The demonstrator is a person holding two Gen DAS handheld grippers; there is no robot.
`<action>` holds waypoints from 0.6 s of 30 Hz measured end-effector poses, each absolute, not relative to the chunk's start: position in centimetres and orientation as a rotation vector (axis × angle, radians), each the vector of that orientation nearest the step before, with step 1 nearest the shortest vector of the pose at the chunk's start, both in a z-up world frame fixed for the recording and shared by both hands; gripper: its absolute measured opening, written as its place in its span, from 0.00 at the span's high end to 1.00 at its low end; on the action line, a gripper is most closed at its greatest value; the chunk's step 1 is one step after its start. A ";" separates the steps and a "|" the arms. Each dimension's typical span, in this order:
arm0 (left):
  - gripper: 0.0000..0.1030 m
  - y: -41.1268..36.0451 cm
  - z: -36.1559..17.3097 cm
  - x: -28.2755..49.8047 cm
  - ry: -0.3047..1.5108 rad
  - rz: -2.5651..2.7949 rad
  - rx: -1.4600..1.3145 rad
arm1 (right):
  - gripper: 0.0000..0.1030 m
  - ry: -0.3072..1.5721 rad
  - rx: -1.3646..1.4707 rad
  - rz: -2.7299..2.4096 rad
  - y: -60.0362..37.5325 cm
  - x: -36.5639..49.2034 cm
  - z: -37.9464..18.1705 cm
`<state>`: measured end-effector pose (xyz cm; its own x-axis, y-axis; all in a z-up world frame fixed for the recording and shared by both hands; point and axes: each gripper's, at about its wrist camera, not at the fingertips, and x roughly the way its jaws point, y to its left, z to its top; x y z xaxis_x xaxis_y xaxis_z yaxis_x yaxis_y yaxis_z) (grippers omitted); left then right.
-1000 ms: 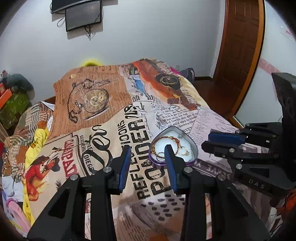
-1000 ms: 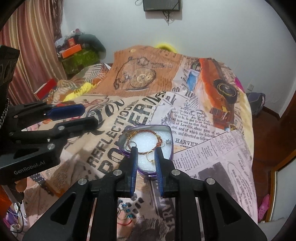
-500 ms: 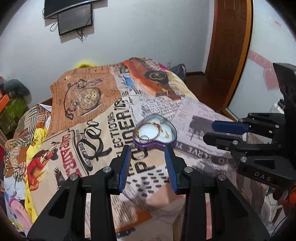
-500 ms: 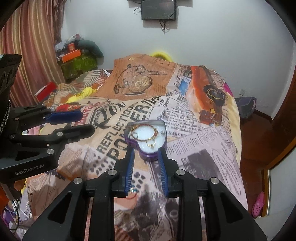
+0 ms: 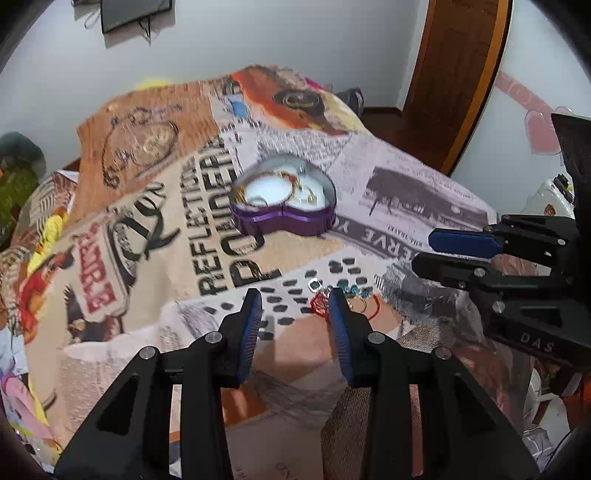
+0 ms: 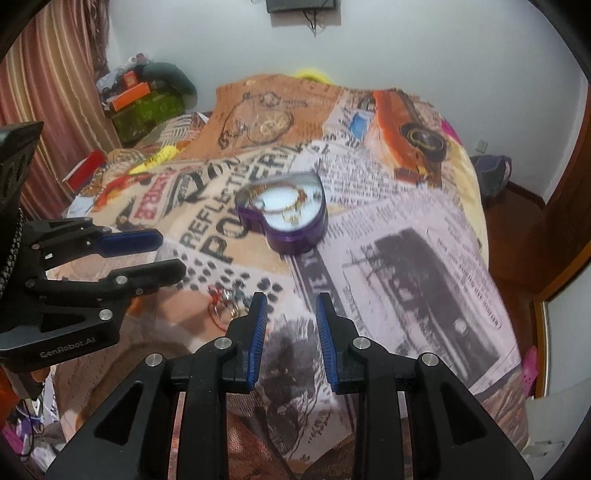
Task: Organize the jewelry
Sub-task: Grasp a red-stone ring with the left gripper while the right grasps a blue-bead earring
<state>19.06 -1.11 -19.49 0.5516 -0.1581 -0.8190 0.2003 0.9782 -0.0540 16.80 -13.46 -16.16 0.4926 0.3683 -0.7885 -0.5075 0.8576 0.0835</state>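
Observation:
A purple heart-shaped jewelry box (image 5: 283,201) sits open on the printed bedspread, with gold chains and rings on its white lining; it also shows in the right wrist view (image 6: 286,214). A small pile of loose jewelry (image 5: 345,295), a red cord, blue beads and a silver ring, lies on the bed nearer me, just beside my left gripper's right finger; it shows in the right wrist view (image 6: 225,304) too. My left gripper (image 5: 295,301) is open and empty. My right gripper (image 6: 290,306) is open and empty, to the right of the pile.
The bed (image 5: 155,236) fills both views under a newspaper-print cover. A wooden door (image 5: 454,74) and floor lie to the right. Clutter and curtains (image 6: 55,92) stand at the left. A screen (image 5: 136,13) hangs on the wall.
Both grippers have pulled back from the box and toward me, so the loose pile has come into view. The right gripper's jaws have opened wider.

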 end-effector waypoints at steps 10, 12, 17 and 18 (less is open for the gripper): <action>0.65 -2.7 -21.1 20.9 0.988 -0.283 0.028 | 0.76 0.986 -0.166 0.565 -13.3 16.9 -19.0; 0.68 -2.9 -21.4 21.2 0.991 -0.292 0.033 | 0.76 0.993 -0.167 0.579 -13.2 16.9 -19.3; 0.86 -2.8 -22.4 21.4 1.013 -0.314 0.034 | 0.76 0.996 -0.158 0.599 -13.2 16.8 -19.7; 0.87 -2.7 -22.6 21.3 1.016 -0.326 0.025 | 0.76 0.997 -0.154 0.603 -13.2 16.8 -19.7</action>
